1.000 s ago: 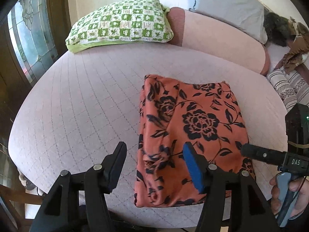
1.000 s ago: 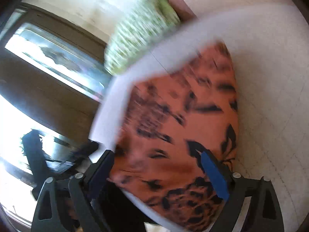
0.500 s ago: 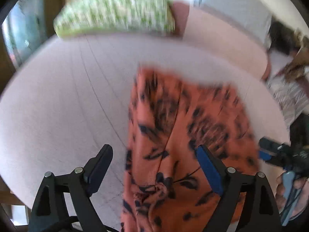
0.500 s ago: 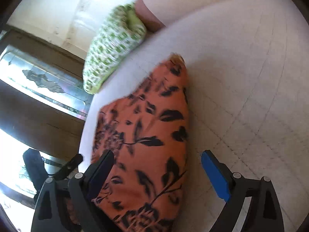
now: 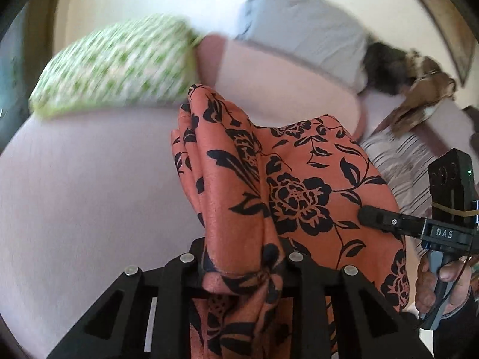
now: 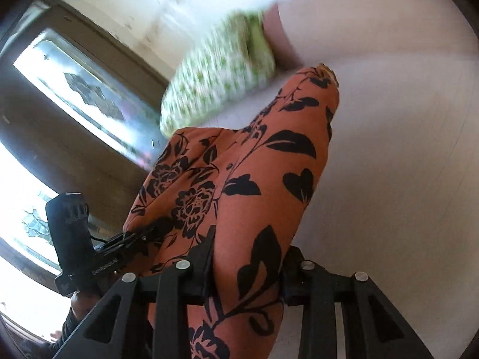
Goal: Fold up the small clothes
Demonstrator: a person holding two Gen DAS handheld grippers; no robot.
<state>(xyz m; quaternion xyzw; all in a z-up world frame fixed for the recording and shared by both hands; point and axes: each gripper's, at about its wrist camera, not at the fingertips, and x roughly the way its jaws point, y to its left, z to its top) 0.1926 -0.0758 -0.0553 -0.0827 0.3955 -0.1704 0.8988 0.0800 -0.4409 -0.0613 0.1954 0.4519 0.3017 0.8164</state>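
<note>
The orange floral garment [image 5: 302, 197] runs lengthwise away from both cameras toward the bed's [image 5: 89, 203] far edge, where the green-and-white pillow [image 5: 119, 68] lies. Its near end is raised and bunched into ridges. The left tongs [image 5: 242, 257] have just been closing and now clamp a gathered fold at the near left corner of the cloth. The right tongs [image 6: 248, 257], also just closed, clamp the near right corner. Both point slanting downward, side by side over the bed's near edge, each gripped by a hand [image 5: 437, 281].
</note>
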